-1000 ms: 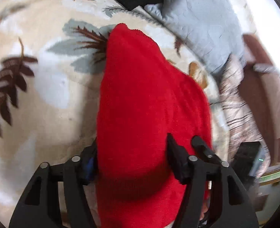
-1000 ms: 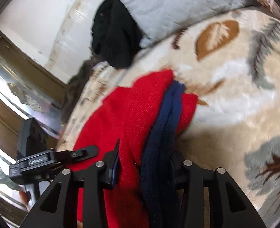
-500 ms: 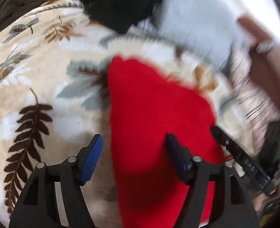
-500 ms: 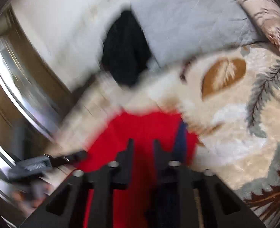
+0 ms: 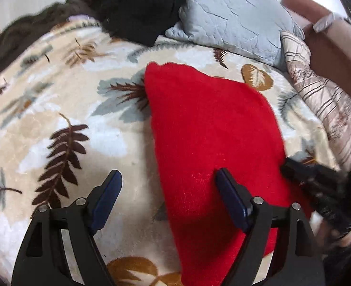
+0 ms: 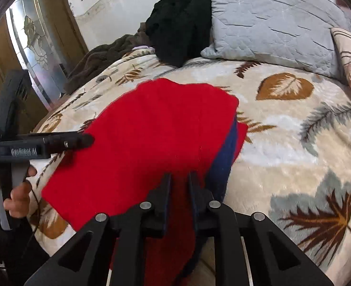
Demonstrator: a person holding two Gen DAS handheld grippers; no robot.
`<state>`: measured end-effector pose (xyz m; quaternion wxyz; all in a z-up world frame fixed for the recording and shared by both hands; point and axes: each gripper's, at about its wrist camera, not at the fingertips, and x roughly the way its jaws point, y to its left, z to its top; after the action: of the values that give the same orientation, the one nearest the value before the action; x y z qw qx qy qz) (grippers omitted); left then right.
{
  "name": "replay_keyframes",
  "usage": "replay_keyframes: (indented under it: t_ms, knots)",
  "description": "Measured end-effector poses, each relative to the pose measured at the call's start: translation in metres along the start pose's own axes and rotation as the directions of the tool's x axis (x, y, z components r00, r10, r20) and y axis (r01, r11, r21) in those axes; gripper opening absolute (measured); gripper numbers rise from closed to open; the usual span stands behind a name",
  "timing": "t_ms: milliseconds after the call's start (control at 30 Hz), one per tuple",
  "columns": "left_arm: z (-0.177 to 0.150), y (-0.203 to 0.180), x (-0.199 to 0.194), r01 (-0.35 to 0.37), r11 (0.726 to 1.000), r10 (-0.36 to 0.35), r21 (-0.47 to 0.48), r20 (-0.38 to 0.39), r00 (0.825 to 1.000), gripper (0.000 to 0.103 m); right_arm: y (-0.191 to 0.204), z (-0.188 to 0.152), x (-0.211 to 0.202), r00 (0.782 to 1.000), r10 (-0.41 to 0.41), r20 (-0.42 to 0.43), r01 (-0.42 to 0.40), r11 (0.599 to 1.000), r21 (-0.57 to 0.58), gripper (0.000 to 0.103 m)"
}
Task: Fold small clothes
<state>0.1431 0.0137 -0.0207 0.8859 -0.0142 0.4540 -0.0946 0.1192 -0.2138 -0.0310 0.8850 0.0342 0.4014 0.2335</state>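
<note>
Starting at the left gripper: opening wide, gripping nothing, poised over the blanket. Bare blanket under the left pad; under the right pad, the red top, its left edge running up between the jaws, pressed by neither. Folded flat by the look of it, stretching away from the fingertips toward the pillow.

Risk here: dipping while spread this wide, snagging that edge with the right pad and dragging the top layer off square. Plush blanket underneath, so likely to grab the cloth and bunch it.

Across to the right gripper: nearly closed, only starting to part, a thin slit with red showing through. Cannot tell whether any cloth is pinched in there. Just right of the jaws, a navy band peeking out along the red edge.

Danger on this side: lifting away before a full release, taking a pinch of red along and peeling the fold open. Equally, catching the navy band on the way out and pulling it further from under the top layer. Safer, probably, to open fully, then rise straight off.
</note>
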Motion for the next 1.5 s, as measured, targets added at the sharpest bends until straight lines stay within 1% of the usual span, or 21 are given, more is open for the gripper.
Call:
replay_keyframes:
  t_ms: [67, 100, 167, 200, 233, 267, 300, 333, 433, 500, 567, 633, 667, 700, 833, 900, 933, 1000, 1200, 1333, 1500]
  knots:
    - [0.0, -0.001, -0.007, -0.024, 1.0, 0.023, 0.016, 0.027, 0.999, 0.083, -0.001, 0.001, -0.009, 1.0, -0.009, 0.022, 0.009, 1.0, 0.024, 0.014]
    - [0.0, 0.001, -0.01, -0.025, 1.0, 0.025, 0.01, 0.032, 0.999, 0.082, -0.001, -0.001, -0.016, 0.999, -0.016, 0.032, 0.015, 0.999, 0.036, 0.02]
    - [-0.001, 0.005, -0.022, -0.022, 1.0, 0.022, -0.019, 0.043, 0.999, 0.082, -0.002, -0.001, -0.031, 0.997, -0.056, 0.047, 0.053, 0.996, 0.069, 0.026]
    - [-0.001, 0.007, -0.029, -0.036, 0.999, 0.037, -0.03, 0.05, 0.998, 0.082, -0.003, -0.002, -0.036, 0.995, -0.083, 0.048, 0.079, 0.993, 0.084, 0.037]
    - [-0.001, 0.008, -0.037, -0.056, 0.998, 0.059, -0.041, 0.061, 0.996, 0.082, -0.004, -0.003, -0.042, 0.991, -0.122, 0.045, 0.117, 0.988, 0.101, 0.044]
    - [-0.003, 0.008, -0.046, -0.068, 0.996, 0.072, -0.05, 0.072, 0.995, 0.082, -0.004, -0.006, -0.05, 0.982, -0.186, 0.035, 0.18, 0.977, 0.117, 0.059]
    - [-0.007, 0.007, -0.054, -0.074, 0.996, 0.078, -0.055, 0.079, 0.994, 0.082, -0.006, -0.005, -0.05, 0.975, -0.222, 0.028, 0.217, 0.968, 0.124, 0.067]
    - [-0.012, 0.007, -0.06, -0.075, 0.996, 0.08, -0.056, 0.085, 0.993, 0.082, -0.005, -0.011, -0.056, 0.959, -0.284, 0.017, 0.28, 0.951, 0.129, 0.069]
    - [-0.033, 0.007, -0.074, -0.074, 0.996, 0.079, -0.045, 0.113, 0.99, 0.082, -0.004, -0.022, -0.065, 0.942, -0.336, -0.016, 0.335, 0.932, 0.135, 0.08]
    - [-0.047, 0.01, -0.076, -0.068, 0.995, 0.077, -0.068, 0.134, 0.988, 0.083, -0.001, -0.034, -0.07, 0.927, -0.374, -0.034, 0.375, 0.916, 0.139, 0.092]
    - [-0.057, 0.012, -0.069, -0.082, 0.991, 0.094, -0.103, 0.117, 0.989, 0.083, 0.005, -0.044, -0.076, 0.905, -0.426, -0.01, 0.423, 0.896, 0.132, 0.096]
    - [-0.057, 0.008, -0.061, -0.123, 0.988, 0.13, -0.089, 0.071, 0.989, 0.083, 0.011, -0.049, -0.082, 0.888, -0.458, 0.025, 0.453, 0.884, 0.12, 0.099]
    - [-0.058, 0.006, -0.061, -0.142, 0.987, 0.148, -0.08, 0.073, 0.986, 0.083, 0.014, -0.05, -0.084, 0.88, -0.473, 0.041, 0.467, 0.877, 0.109, 0.1]
    - [-0.06, 0.004, -0.061, -0.178, 0.982, 0.184, -0.068, 0.086, 0.979, 0.083, 0.017, -0.051, -0.086, 0.875, -0.481, 0.052, 0.474, 0.875, 0.101, 0.101]
    - [-0.066, -0.009, -0.07, -0.34, 0.941, 0.335, 0.004, 0.162, 0.928, 0.083, 0.023, -0.053, -0.096, 0.867, -0.489, 0.094, 0.479, 0.871, 0.107, 0.102]
    - [-0.069, -0.011, -0.07, -0.364, 0.931, 0.356, 0.018, 0.176, 0.918, 0.083, 0.021, -0.052, -0.099, 0.869, -0.486, 0.089, 0.474, 0.871, 0.13, 0.103]
    - [-0.07, -0.012, -0.07, -0.366, 0.93, 0.356, 0.028, 0.176, 0.918, 0.083, 0.019, -0.052, -0.1, 0.869, -0.489, 0.075, 0.476, 0.868, 0.14, 0.103]
    - [-0.071, -0.014, -0.07, -0.362, 0.931, 0.35, 0.044, 0.172, 0.921, 0.083, 0.017, -0.053, -0.101, 0.854, -0.515, 0.072, 0.501, 0.852, 0.149, 0.103]
    - [-0.074, -0.017, -0.076, -0.354, 0.934, 0.342, 0.038, 0.182, 0.922, 0.083, 0.014, -0.059, -0.106, 0.835, -0.545, 0.07, 0.528, 0.831, 0.177, 0.103]
    - [-0.077, -0.017, -0.078, -0.318, 0.948, 0.311, 0.023, 0.152, 0.938, 0.083, 0.015, -0.06, -0.114, 0.82, -0.565, 0.093, 0.543, 0.819, 0.189, 0.103]
    - [-0.086, -0.028, -0.084, -0.281, 0.959, 0.273, 0.042, 0.142, 0.952, 0.083, 0.013, -0.059, -0.114, 0.826, -0.557, 0.084, 0.536, 0.823, 0.189, 0.103]
